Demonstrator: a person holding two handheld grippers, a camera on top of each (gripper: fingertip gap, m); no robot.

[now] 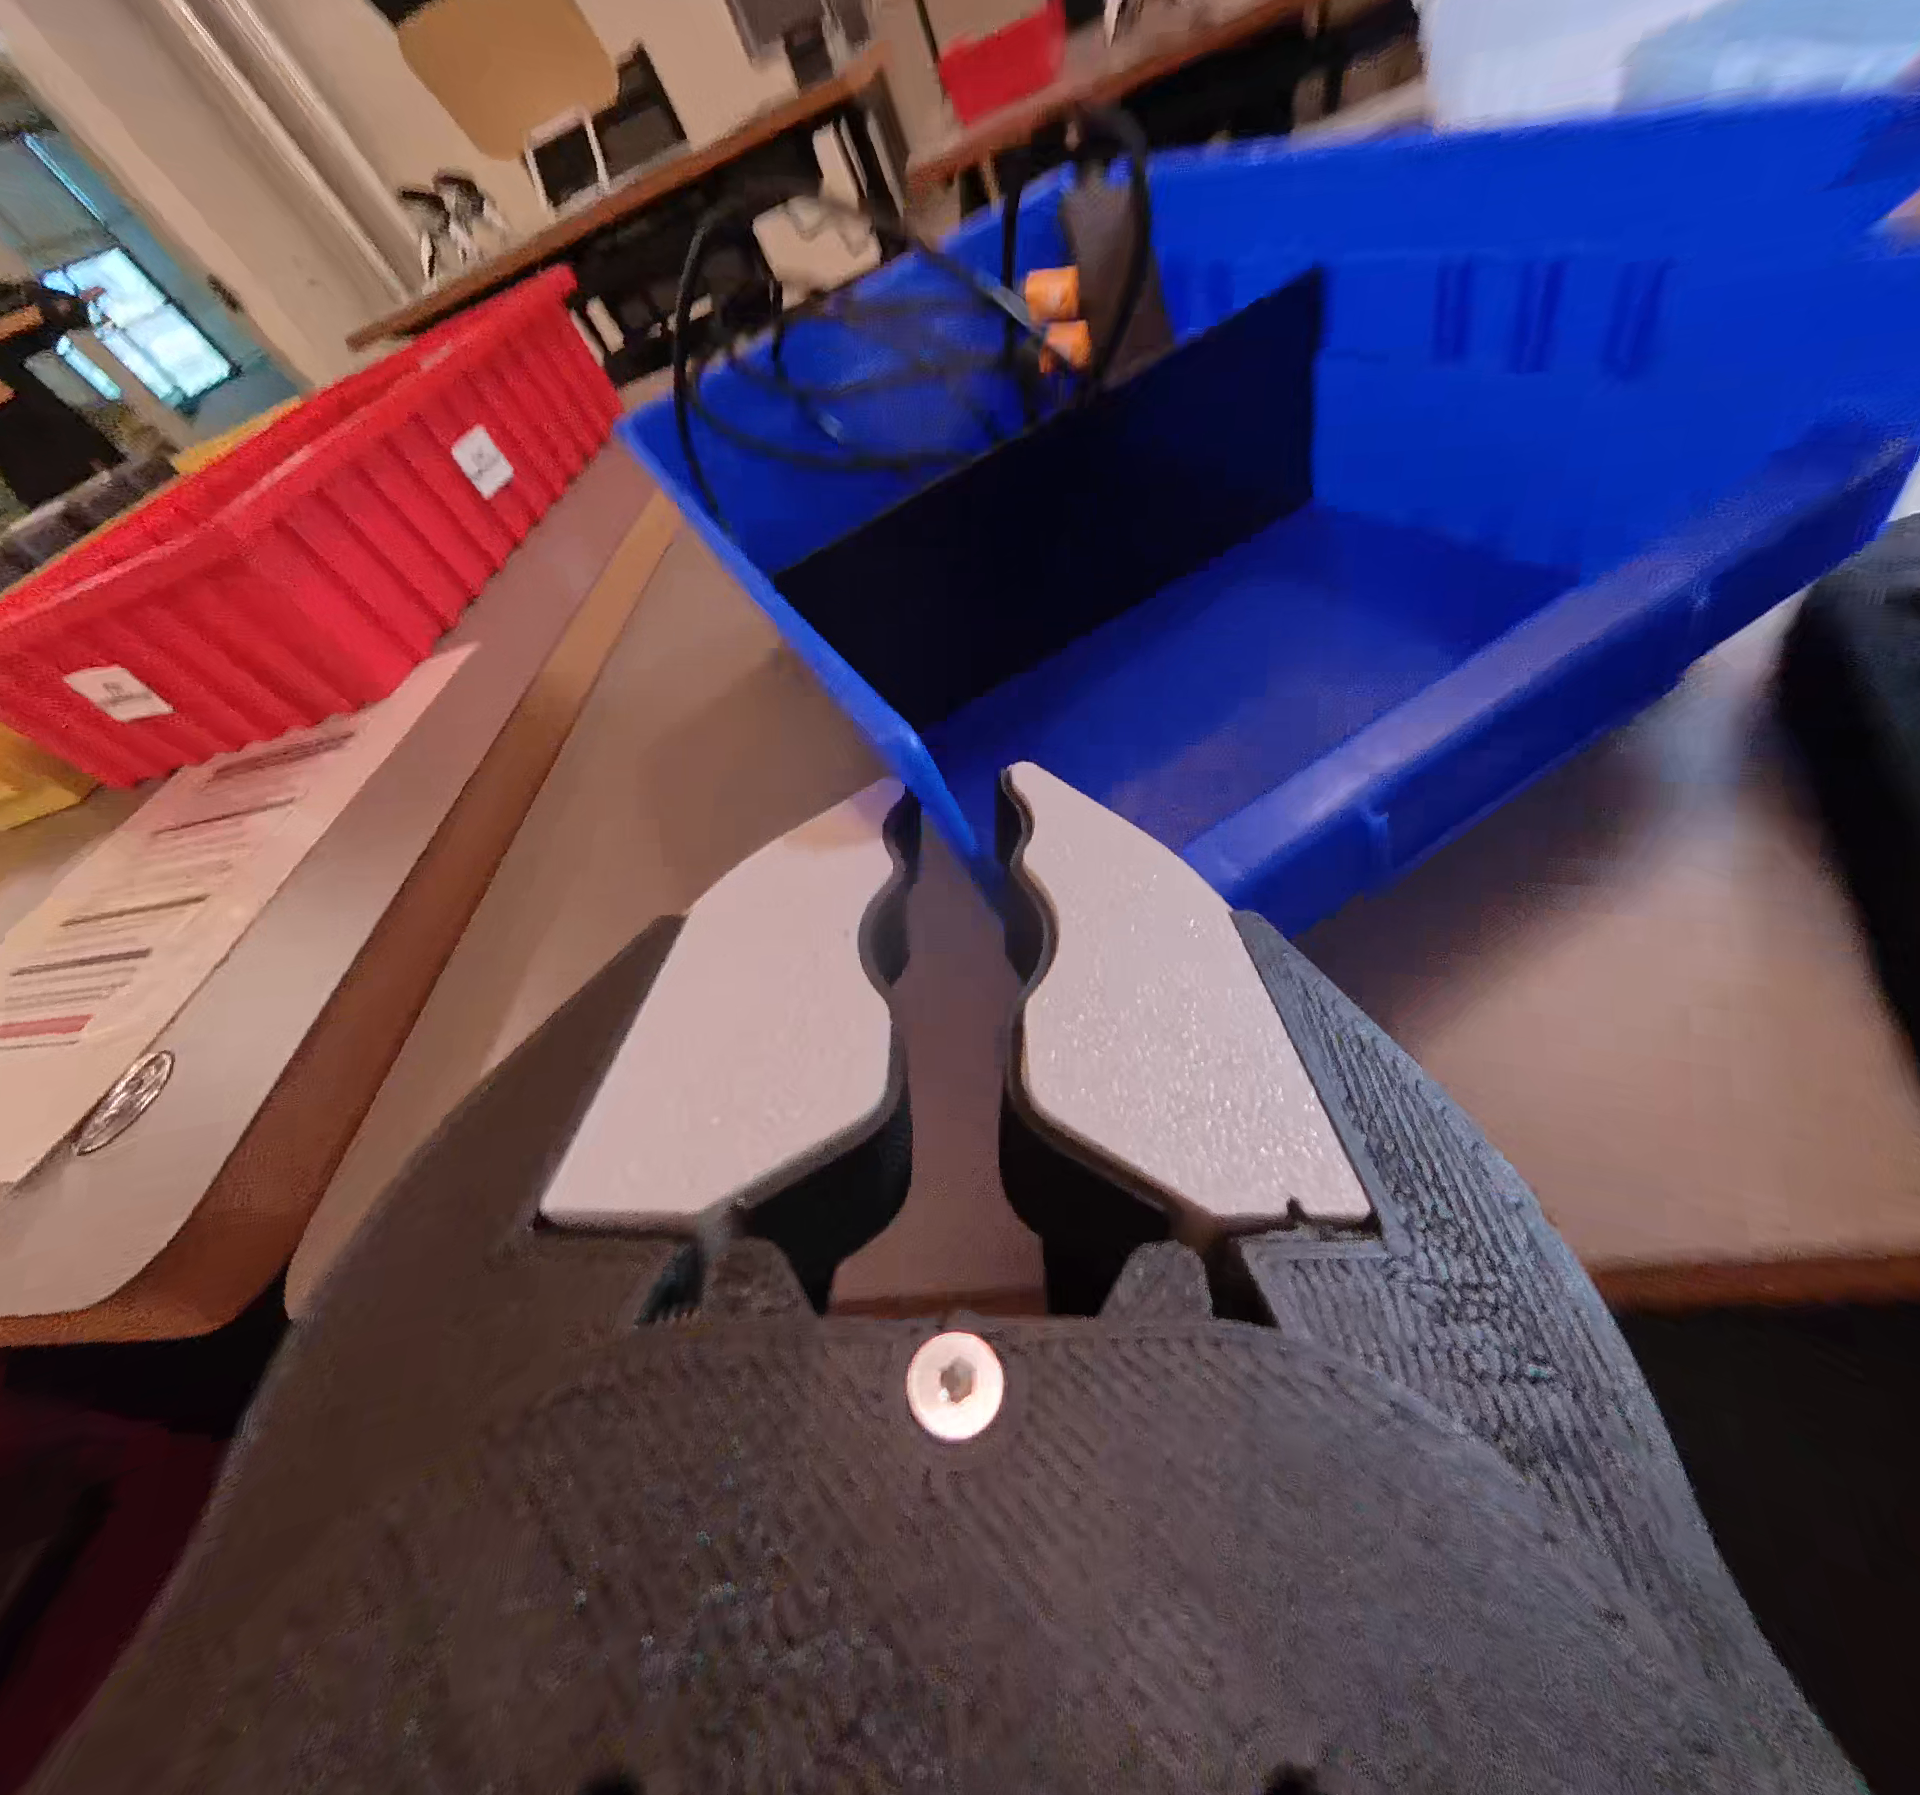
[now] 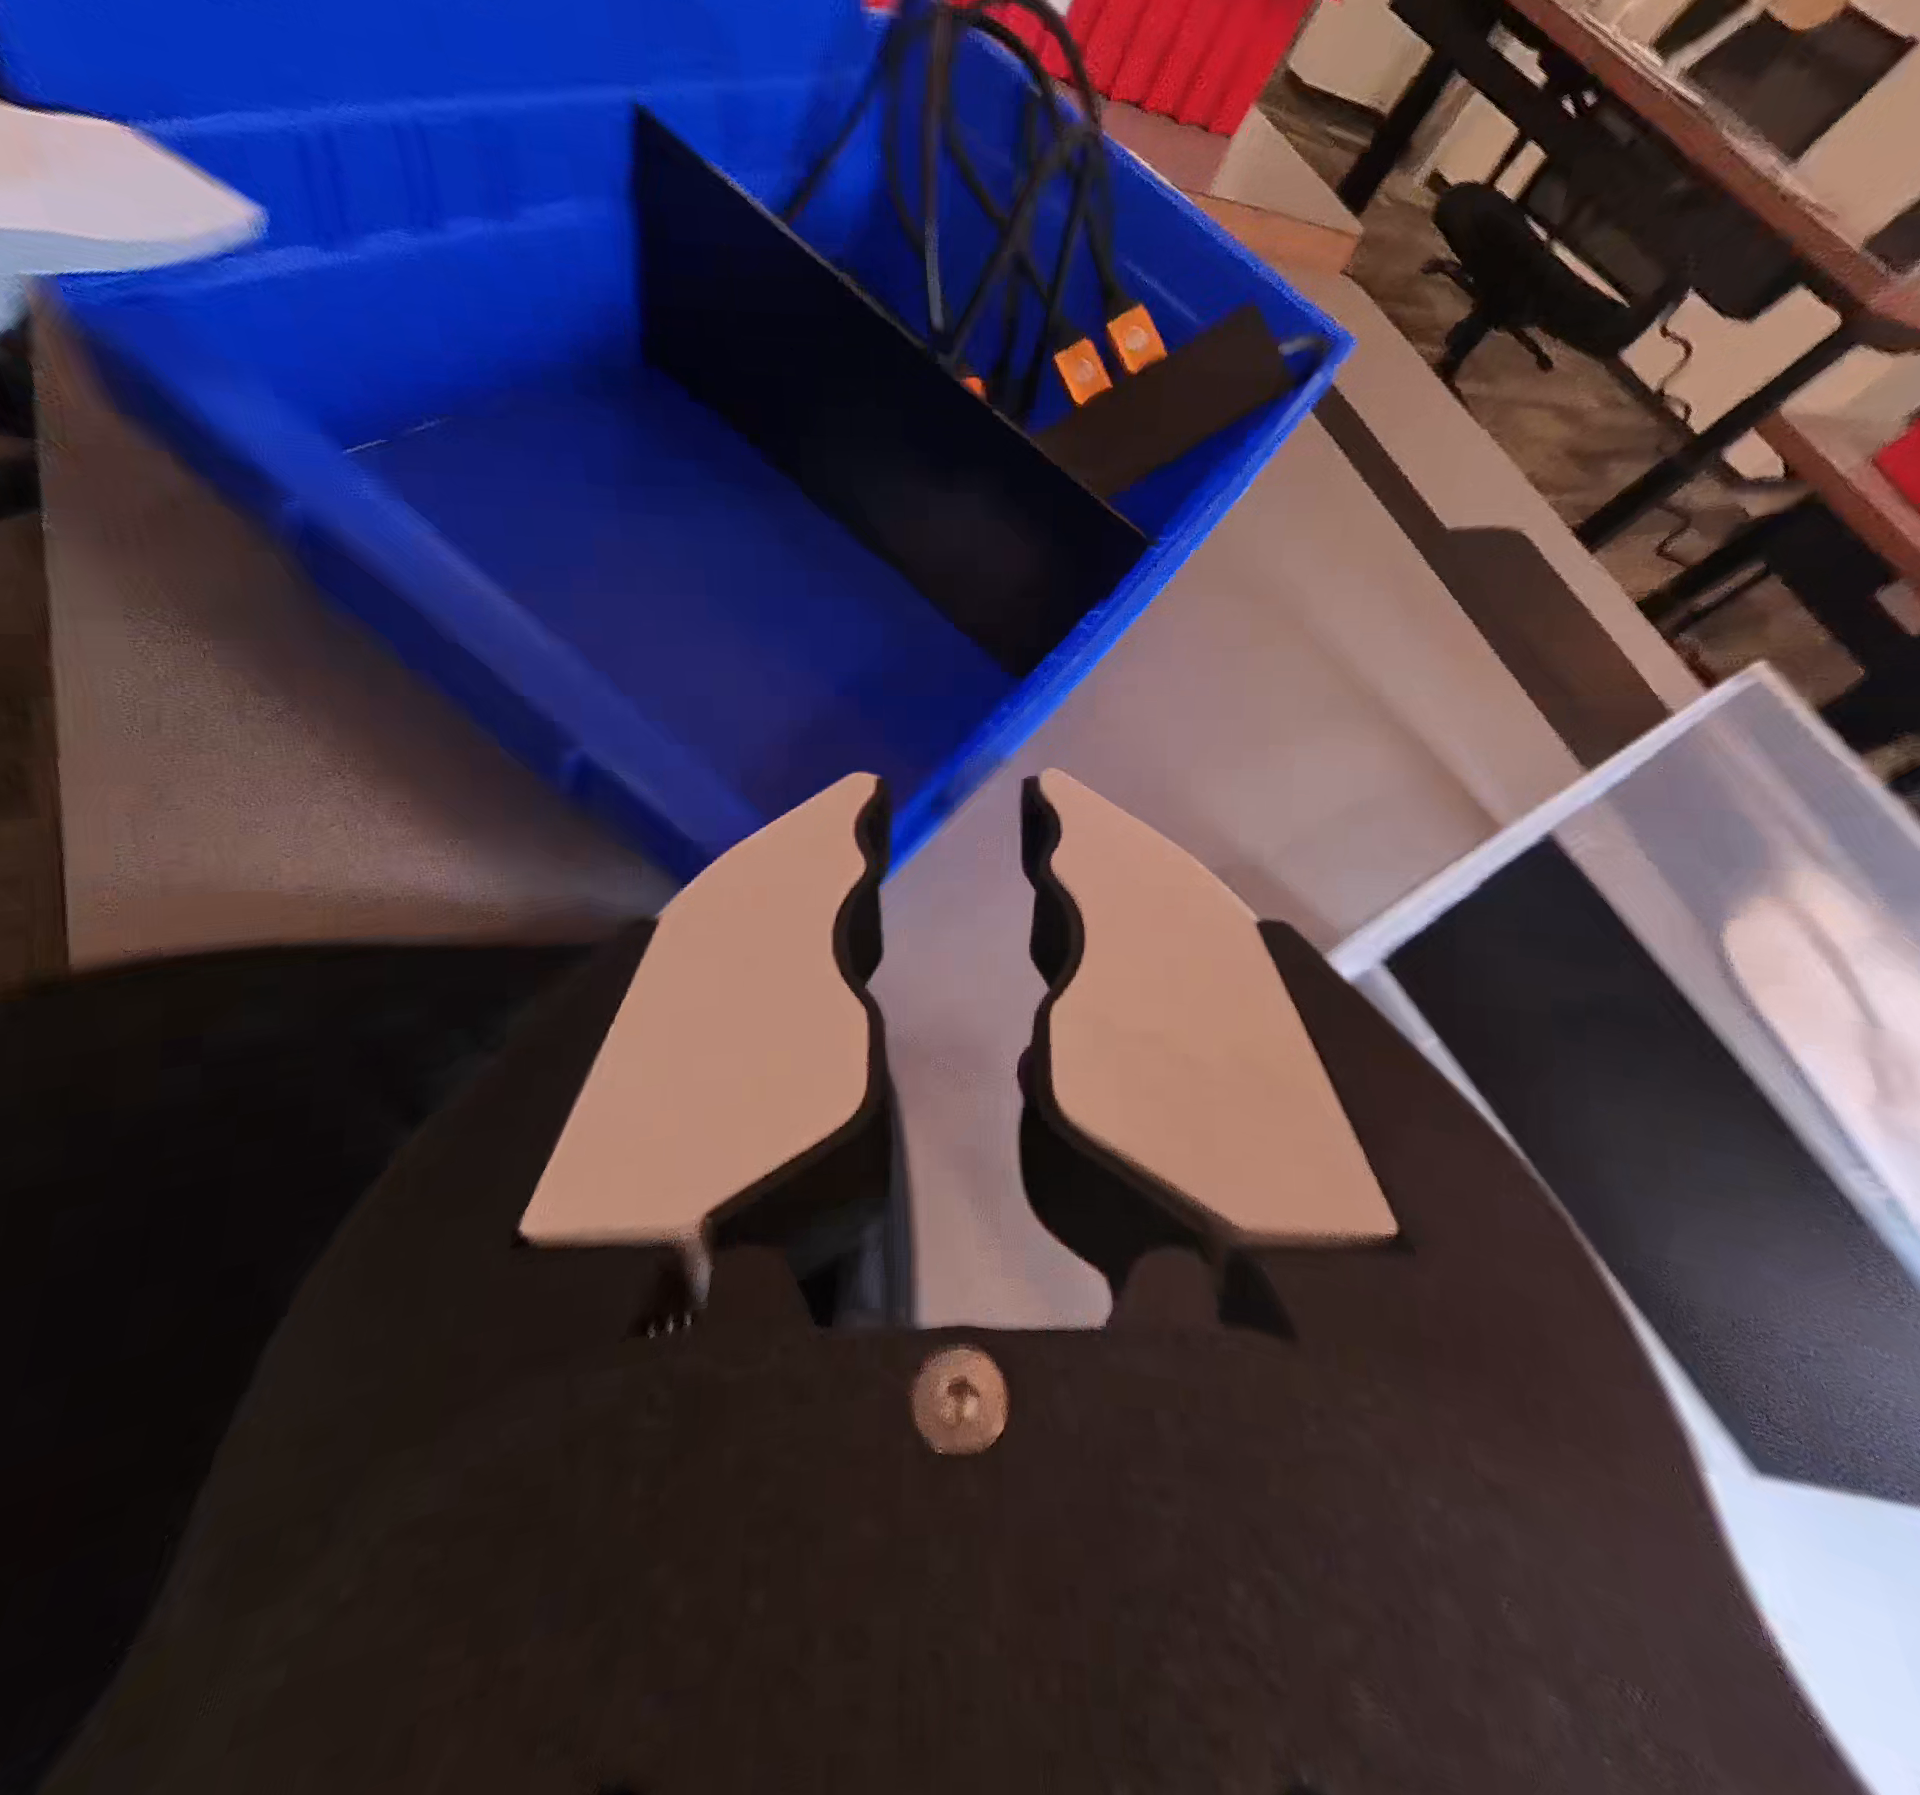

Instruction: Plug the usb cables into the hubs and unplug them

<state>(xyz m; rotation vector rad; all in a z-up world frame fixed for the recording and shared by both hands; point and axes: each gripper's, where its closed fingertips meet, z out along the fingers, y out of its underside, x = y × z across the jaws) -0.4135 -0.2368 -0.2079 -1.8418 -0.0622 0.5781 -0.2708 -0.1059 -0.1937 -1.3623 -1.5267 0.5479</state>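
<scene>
Labels first: white stickers sit on the ribbed red plastic bin (image 1: 312, 540), and a printed paper sheet (image 1: 156, 914) lies on the table (image 1: 665, 706), but I won't repeat any writing. Left gripper (image 1: 954, 789) has its jaws parted by a narrow gap, nothing between them, hanging over the near corner of the blue plastic bin (image 1: 1455, 727). Right gripper (image 2: 954, 789) is the same, slightly parted and empty. Dark flat usb hub (image 2: 1164, 400) lies in the far compartment behind the black divider panel (image 2: 883, 415), its long axis running across the bin's width. Black usb cables with orange plugs (image 2: 1107, 355) are seated in it, cords arching upward.
</scene>
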